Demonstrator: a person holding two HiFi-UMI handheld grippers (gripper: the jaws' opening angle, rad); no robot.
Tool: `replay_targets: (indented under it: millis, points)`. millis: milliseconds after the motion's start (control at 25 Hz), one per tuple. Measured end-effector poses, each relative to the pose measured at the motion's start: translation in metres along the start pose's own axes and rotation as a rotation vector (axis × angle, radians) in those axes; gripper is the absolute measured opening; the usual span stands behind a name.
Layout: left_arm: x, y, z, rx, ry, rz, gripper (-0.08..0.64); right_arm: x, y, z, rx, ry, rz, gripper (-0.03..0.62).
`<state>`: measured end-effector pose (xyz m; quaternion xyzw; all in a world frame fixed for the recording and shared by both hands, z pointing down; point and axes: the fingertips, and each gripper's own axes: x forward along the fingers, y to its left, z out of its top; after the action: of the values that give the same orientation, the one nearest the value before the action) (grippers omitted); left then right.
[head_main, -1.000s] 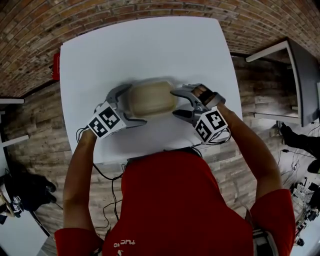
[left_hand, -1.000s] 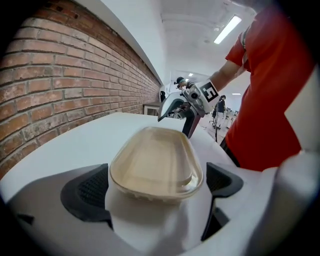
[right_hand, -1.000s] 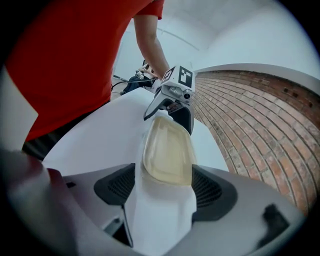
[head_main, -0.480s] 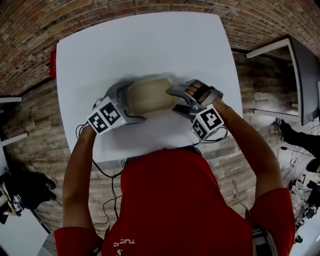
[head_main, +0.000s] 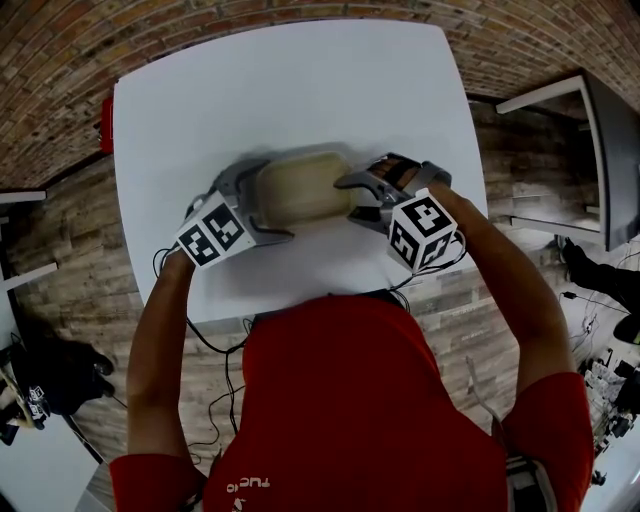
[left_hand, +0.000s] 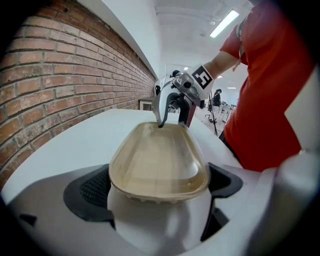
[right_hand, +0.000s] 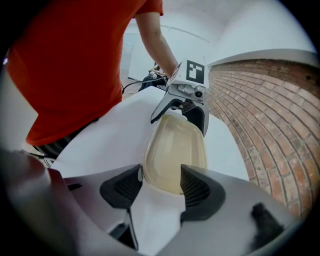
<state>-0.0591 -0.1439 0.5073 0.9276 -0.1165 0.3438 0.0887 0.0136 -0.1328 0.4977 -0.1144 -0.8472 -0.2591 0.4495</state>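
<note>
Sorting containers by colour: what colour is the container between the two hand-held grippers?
The container is translucent beige; the left gripper view shows it best.

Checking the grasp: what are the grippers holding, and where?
A lidded beige container: the left gripper and the right gripper each clasp one of its short ends.

White table (head_main: 300, 90) beside a brick wall (head_main: 60, 50), a small red object (head_main: 106, 126) at its left edge.

Bright even light; fisheye warping, dark corners
</note>
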Motion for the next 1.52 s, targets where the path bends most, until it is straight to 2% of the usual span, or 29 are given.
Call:
replay_targets:
  millis: [240, 400, 480, 640, 800, 920, 1160, 1320, 1440, 1520]
  points:
    - [0.002, 0.000, -0.001, 0.004, 0.010, 0.004, 0.577, -0.009, -0.002, 0.004, 0.116, -0.005, 0.195, 0.256]
    - [0.002, 0.001, -0.002, 0.005, 0.018, 0.008, 0.577, -0.018, -0.011, 0.013, 0.236, -0.066, 0.265, 0.255]
    - [0.002, 0.002, -0.002, 0.006, 0.021, 0.011, 0.577, -0.021, -0.014, 0.016, 0.228, -0.068, 0.240, 0.256]
    - [0.002, 0.002, -0.004, 0.014, 0.029, 0.015, 0.577, -0.015, -0.011, 0.012, 0.108, 0.002, 0.119, 0.256]
    - [0.001, 0.002, -0.006, 0.012, 0.031, 0.021, 0.577, -0.017, -0.015, 0.013, 0.093, 0.033, 0.002, 0.256]
    - [0.002, 0.002, -0.005, 0.015, 0.033, 0.022, 0.577, -0.018, -0.013, 0.012, 0.104, 0.070, -0.019, 0.256]
    - [0.004, 0.002, -0.005, 0.018, 0.038, 0.018, 0.577, -0.014, -0.003, 0.025, 0.149, 0.075, 0.019, 0.276]
    - [0.002, 0.002, -0.007, 0.020, 0.041, 0.010, 0.577, 0.007, -0.011, 0.050, 0.135, 0.057, -0.073, 0.282]
    - [0.003, 0.001, -0.006, 0.022, 0.042, 0.005, 0.577, 0.027, -0.014, 0.057, 0.067, 0.123, -0.143, 0.282]
    - [0.003, 0.001, -0.006, 0.027, 0.043, 0.005, 0.577, 0.033, -0.015, 0.057, 0.051, 0.158, -0.149, 0.281]
